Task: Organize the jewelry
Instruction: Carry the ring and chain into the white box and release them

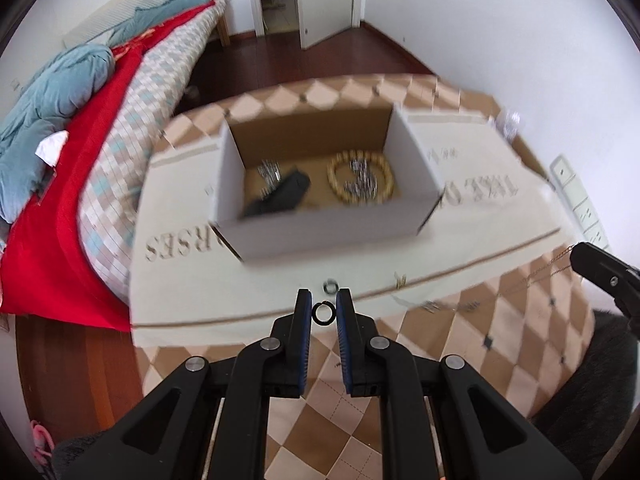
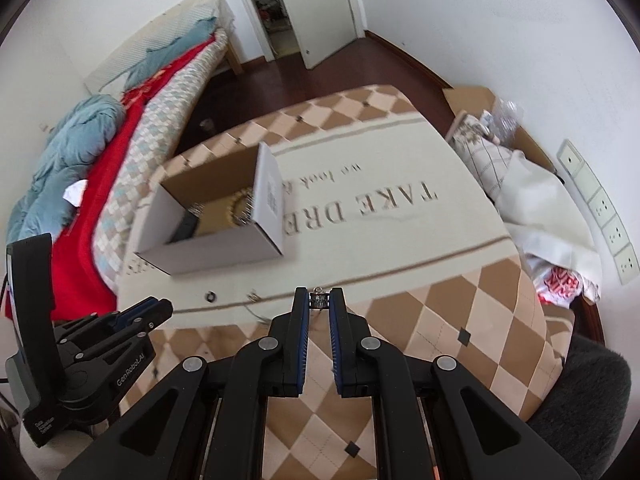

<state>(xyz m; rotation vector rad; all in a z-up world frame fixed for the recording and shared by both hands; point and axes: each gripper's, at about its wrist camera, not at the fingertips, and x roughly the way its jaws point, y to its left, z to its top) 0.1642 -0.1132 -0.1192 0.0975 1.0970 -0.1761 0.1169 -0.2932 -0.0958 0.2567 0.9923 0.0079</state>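
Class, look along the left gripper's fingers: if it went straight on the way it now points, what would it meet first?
Probably the cream cloth, at or near the small ring lying just beyond the left gripper, which is shut on a black ring. The cardboard box sits further on; depth is unclear.

Left tool clamped on small ring; right tool clamped on small pendant.

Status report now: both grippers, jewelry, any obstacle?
Left gripper shut on black ring. Right gripper shut on small silver piece. Open box ahead, path unobstructed.
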